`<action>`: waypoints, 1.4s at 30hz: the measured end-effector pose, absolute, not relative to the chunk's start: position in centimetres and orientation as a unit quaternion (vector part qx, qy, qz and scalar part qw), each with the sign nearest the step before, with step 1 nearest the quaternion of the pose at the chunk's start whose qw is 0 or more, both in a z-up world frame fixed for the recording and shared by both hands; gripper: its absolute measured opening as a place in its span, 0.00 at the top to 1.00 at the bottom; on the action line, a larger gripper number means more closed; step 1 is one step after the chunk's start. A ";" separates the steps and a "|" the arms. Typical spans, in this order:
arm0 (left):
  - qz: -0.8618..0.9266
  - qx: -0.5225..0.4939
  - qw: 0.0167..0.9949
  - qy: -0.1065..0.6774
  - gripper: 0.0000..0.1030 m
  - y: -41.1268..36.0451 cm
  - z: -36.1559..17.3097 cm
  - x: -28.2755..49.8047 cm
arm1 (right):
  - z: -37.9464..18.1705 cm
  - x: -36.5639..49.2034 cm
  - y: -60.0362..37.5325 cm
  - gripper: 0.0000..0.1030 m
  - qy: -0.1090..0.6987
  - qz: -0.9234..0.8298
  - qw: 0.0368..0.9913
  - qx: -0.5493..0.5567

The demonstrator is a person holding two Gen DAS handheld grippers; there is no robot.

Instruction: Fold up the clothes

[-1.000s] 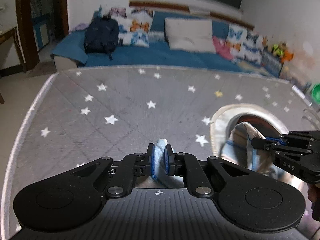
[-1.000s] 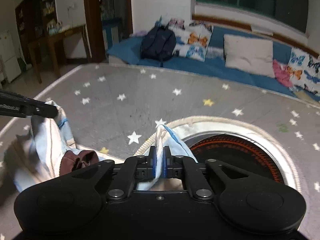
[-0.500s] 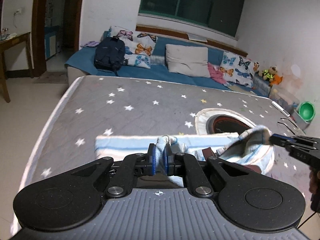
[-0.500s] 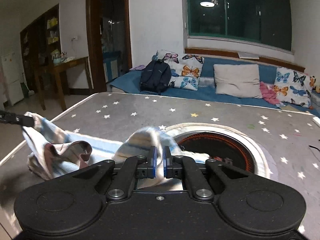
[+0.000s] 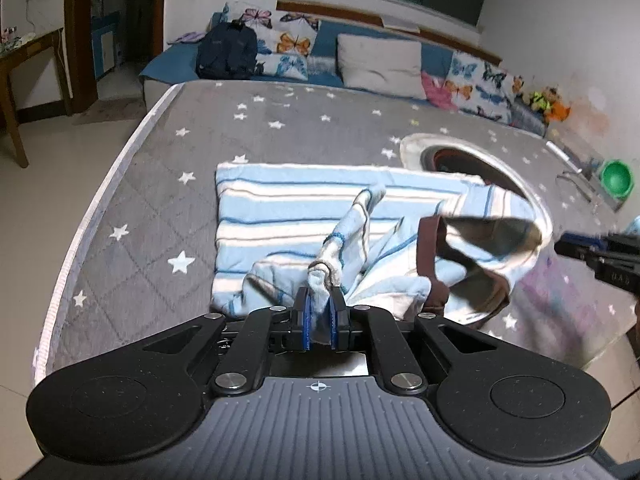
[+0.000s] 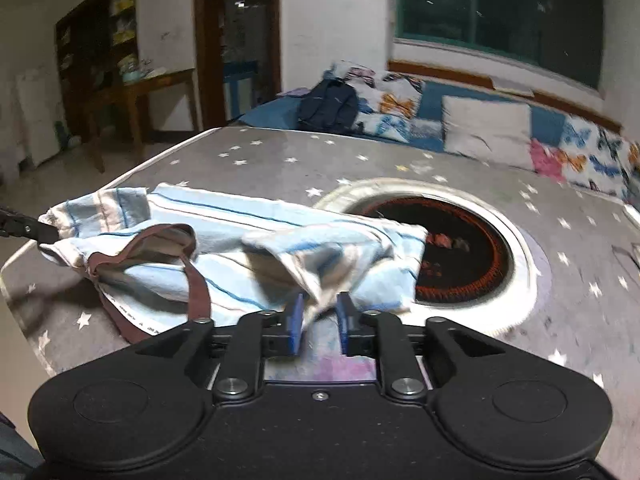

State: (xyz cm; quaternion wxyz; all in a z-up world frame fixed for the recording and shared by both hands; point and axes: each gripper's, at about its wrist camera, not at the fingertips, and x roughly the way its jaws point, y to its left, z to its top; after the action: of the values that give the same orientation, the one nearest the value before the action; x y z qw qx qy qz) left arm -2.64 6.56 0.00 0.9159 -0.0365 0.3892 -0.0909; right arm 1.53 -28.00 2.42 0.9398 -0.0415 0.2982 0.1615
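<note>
Pale blue cotton with white and darker blue stripes, the garment [image 5: 288, 216] lies partly spread on a grey quilted bed cover [image 5: 160, 184] printed with white stars. Its far portion lies flat as a soft rectangle, while the near portion is rumpled and lifted. A dark brown band [image 6: 196, 276], seemingly a neckline trim, loops around an opening in the cloth.

The left gripper [image 5: 319, 322] has its jaws clamped on a twisted bunch of the fabric, which rises from between the blue pads [image 5: 306, 328] as a narrow, rope-like fold. In the right wrist view, the right gripper [image 6: 319, 322] has its jaws parted, and a blurred corner of the striped cloth hangs between them; whether the cloth touches the pads cannot be told through the blur. From the left wrist view, the right gripper appears as a black tip at the right edge, just beside a lifted, curling flap of the garment.

Beside the garment, the cover bears a round printed patch [image 6: 460, 248] with a white fuzzy ring and a dark centre edged in orange. Beyond the bed, a blue sofa [image 5: 320, 64] carries butterfly-print cushions [image 5: 294, 46], a plain beige pillow [image 5: 380, 66] and a dark backpack [image 5: 226, 52].
</note>
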 end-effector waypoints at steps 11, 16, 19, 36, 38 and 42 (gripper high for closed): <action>-0.111 -0.003 0.920 0.375 0.45 5.7 1.5 -1.0 | 1.0 3.9 -24.4 0.65 0.299 0.181 0.931 -0.102; -0.118 0.004 0.911 0.395 0.42 5.1 0.5 1.9 | 0.7 4.5 -23.7 0.65 0.302 0.183 0.929 -0.113; -0.131 0.004 0.902 0.412 0.45 4.9 -0.3 3.1 | 0.6 4.8 -23.5 0.65 0.302 0.183 0.928 -0.120; -0.093 -0.057 0.933 0.342 0.97 9.5 4.9 9.6 | 8.9 15.1 -25.4 0.95 0.258 0.158 0.948 -0.096; -0.073 -0.056 0.941 0.326 0.97 10.0 6.5 12.1 | 10.3 16.7 -25.7 0.95 0.250 0.154 0.951 -0.091; -0.036 -0.065 0.952 0.296 0.97 10.9 10.3 18.0 | 13.0 19.9 -26.3 0.95 0.236 0.146 0.957 -0.080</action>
State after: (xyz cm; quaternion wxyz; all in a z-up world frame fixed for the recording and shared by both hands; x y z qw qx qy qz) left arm 17.97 10.91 10.35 0.9522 -0.0653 0.2960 -0.0363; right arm 19.92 -26.32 13.02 0.9575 -0.0800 0.2356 0.1462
